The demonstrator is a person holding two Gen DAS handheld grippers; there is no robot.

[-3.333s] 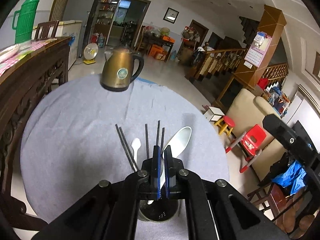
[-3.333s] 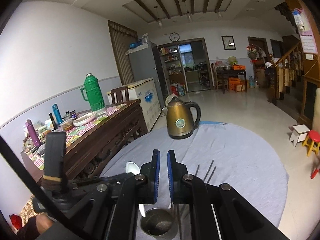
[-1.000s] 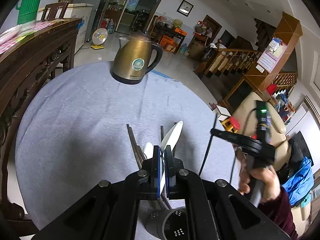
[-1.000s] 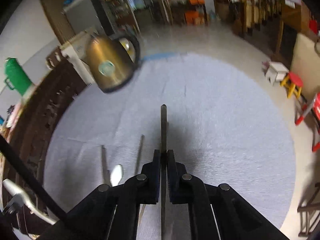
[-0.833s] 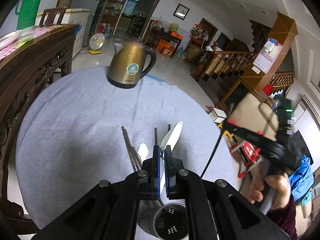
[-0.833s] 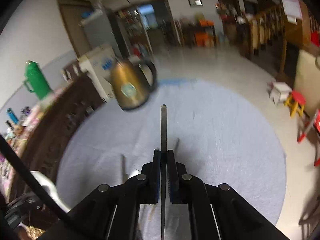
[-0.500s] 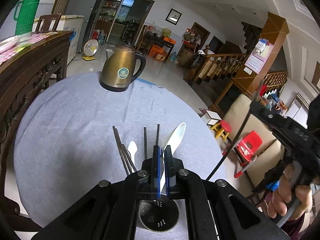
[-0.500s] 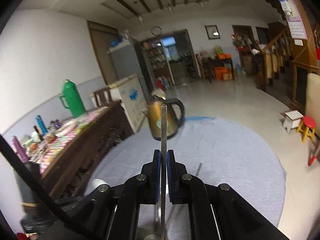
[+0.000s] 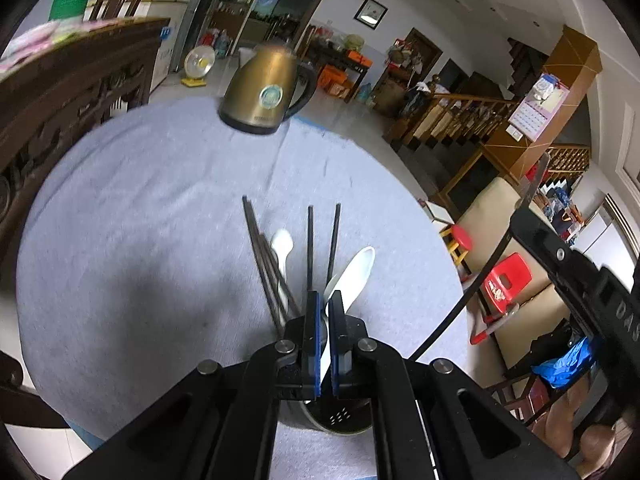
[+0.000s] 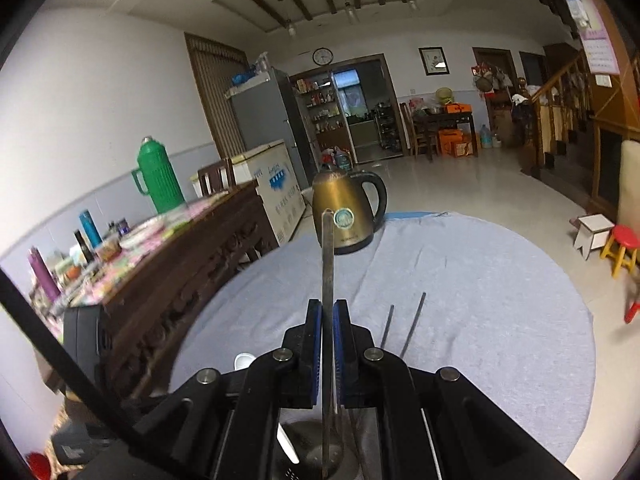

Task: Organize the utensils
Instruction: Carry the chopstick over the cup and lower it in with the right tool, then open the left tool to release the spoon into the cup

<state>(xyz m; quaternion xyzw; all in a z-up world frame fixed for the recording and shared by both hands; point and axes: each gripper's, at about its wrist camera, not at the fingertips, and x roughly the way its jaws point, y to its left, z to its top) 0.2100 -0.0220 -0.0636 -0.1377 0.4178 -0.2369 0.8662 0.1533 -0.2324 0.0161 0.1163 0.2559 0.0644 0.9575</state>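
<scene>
My left gripper (image 9: 325,297) is shut on the handle of a large white spoon (image 9: 352,272), whose bowl sticks out ahead. Right below it stands a perforated metal holder (image 9: 334,424). On the grey cloth ahead lie a pair of dark chopsticks (image 9: 260,248), a small white spoon (image 9: 282,246) and two separate chopsticks (image 9: 310,240). My right gripper (image 10: 328,304) is shut on a metal chopstick (image 10: 328,256), held upright with its lower end over the holder (image 10: 316,454). A white handle tip (image 10: 286,446) shows at the holder's rim.
A brass kettle (image 9: 264,92) stands at the far edge of the round table (image 9: 120,200). A dark wooden sideboard (image 10: 192,264) with a green thermos (image 10: 158,178) and bottles runs along the left. Red stools (image 9: 504,284) and a sofa lie off the right edge.
My right gripper swung up from pointing at the cloth and came back over the holder with the chopstick. My left gripper sank a little with the spoon.
</scene>
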